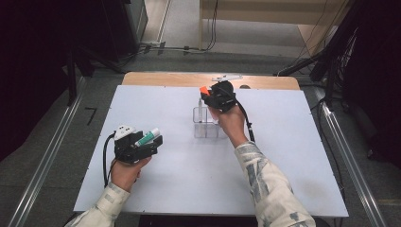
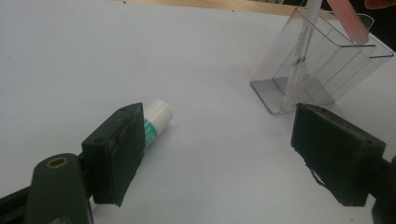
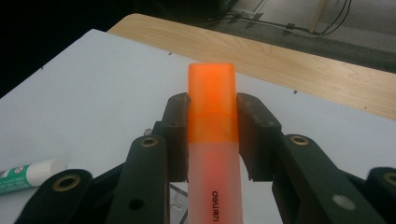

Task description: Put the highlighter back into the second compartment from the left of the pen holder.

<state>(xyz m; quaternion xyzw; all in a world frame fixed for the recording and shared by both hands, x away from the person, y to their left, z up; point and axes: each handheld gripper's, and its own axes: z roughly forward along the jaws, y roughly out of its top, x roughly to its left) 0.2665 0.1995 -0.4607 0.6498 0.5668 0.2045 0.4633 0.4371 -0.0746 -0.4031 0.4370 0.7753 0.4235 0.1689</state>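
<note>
My right gripper (image 1: pixel 209 94) is shut on an orange highlighter (image 3: pixel 211 116), whose cap sticks out past the jaws; it hangs over a clear plastic holder (image 1: pixel 205 125). The holder (image 2: pixel 322 70) has divided compartments, and a thin white pen (image 2: pixel 299 60) stands in one. The highlighter's pale body (image 2: pixel 348 21) slants above its rim. My left gripper (image 2: pixel 219 126) rests low over the white table top (image 1: pixel 283 142) at the left, its jaws wide open. A green-and-white glue stick (image 2: pixel 156 119) lies on the table just beyond one jaw, partly hidden by it and not gripped.
A strip of bare wood (image 1: pixel 179 79) runs along the table's far edge, with a small white object (image 1: pixel 227 77) lying on it. Metal rails line the floor on both sides of the table. Cables trail on the floor beyond.
</note>
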